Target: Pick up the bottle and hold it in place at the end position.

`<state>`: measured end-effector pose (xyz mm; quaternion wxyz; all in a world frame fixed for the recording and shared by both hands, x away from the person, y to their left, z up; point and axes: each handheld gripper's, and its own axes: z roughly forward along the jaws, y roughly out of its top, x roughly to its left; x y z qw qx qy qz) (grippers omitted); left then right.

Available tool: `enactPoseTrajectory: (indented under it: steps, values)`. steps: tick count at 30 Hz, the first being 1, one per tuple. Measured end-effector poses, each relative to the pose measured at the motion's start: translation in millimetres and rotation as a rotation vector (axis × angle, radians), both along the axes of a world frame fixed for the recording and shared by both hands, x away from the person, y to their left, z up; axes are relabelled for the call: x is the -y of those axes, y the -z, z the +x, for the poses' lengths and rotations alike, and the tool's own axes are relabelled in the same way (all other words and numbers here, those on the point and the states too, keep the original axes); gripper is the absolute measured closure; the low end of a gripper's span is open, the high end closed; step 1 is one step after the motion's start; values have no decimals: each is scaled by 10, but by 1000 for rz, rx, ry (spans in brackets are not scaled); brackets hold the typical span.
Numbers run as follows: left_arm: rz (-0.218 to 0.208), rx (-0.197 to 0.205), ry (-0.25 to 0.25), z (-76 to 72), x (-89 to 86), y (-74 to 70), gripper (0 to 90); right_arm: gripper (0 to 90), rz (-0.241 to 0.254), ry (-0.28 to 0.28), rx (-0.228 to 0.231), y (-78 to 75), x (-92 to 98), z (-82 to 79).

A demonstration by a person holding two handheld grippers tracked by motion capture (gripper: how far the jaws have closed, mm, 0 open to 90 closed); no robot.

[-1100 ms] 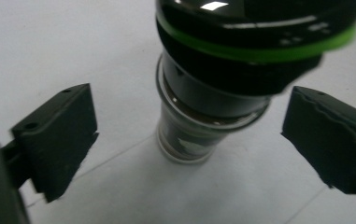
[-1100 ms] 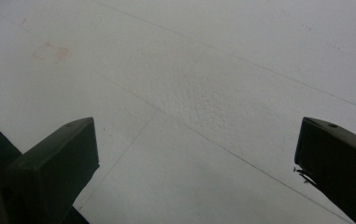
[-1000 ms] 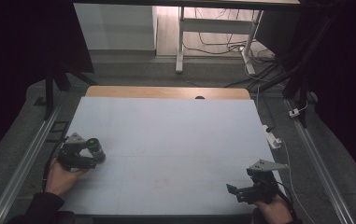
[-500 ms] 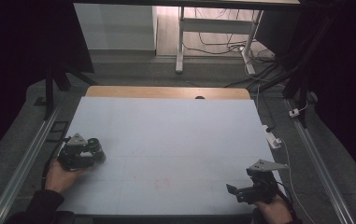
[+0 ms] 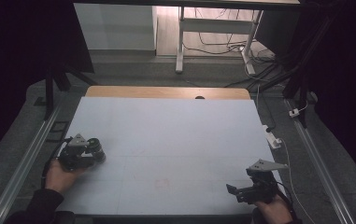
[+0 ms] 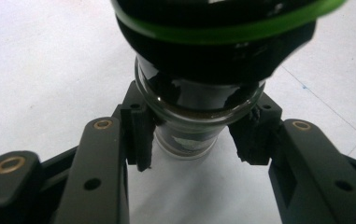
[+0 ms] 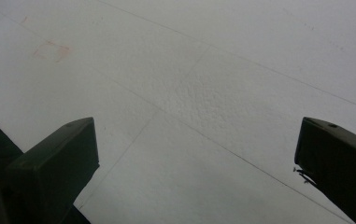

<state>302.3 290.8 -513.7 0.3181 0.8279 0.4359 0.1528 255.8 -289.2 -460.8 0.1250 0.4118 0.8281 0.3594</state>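
The pale table [image 5: 166, 140] carries little; its one object is a small dark glass jar [image 5: 96, 148] with a black, green-ringed cap, at about eight o'clock on the tabletop. The left gripper [image 5: 86, 154] sits on it there. In the left gripper view its jaws have just been closing and now clench the jar [image 6: 185, 116] at the glass neck below the cap, one pad [image 6: 140, 133] on each side. The right gripper [image 5: 234, 190] rests at about five o'clock, jaws wide apart over bare table. To lift well, the pads should likely stay under the cap's shoulder, grip firm, and rise straight so the smooth glass does not slip.
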Motion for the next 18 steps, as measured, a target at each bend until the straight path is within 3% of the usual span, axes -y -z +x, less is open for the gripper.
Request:
enactPoseTrajectory:
  steps: [7,14,18]
  values:
    - [12,9,1,-5,39,-41,537,0,2,1,-2,0,1,2]
    - [-41,10,-8,17,81,-125,538,0,0,1,-2,1,2,5]
    - [-32,20,-7,36,139,-175,537,0,1,2,-3,3,1,8]
